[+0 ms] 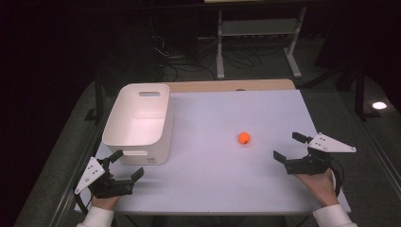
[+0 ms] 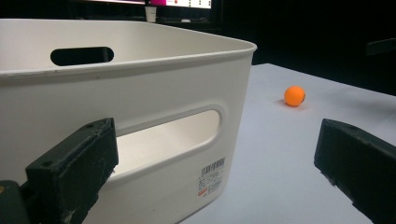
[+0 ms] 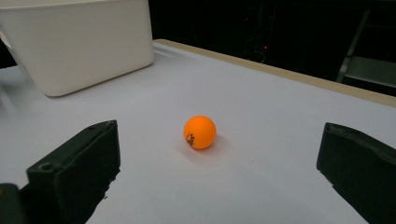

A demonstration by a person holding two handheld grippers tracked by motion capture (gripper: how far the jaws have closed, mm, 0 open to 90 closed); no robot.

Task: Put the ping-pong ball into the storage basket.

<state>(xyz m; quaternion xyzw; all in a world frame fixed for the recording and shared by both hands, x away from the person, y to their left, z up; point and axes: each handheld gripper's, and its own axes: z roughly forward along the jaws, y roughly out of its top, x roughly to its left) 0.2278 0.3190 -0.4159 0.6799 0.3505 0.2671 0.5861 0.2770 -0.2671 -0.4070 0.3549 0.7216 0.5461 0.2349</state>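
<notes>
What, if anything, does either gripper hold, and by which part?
Nothing is held. The left gripper and right gripper are both open and empty; the ball lies free.

Left tongs (image 1: 127,164): held in the person's left hand (image 1: 105,200) at the lower left of the high view, jaws spread wide with nothing between them, grey three-cornered plate on top. Right tongs (image 1: 288,146): held in the right hand (image 1: 321,187) at the lower right, jaws likewise spread wide and empty, pointing inward and away from the person. White sleeves cover both wrists.
</notes>
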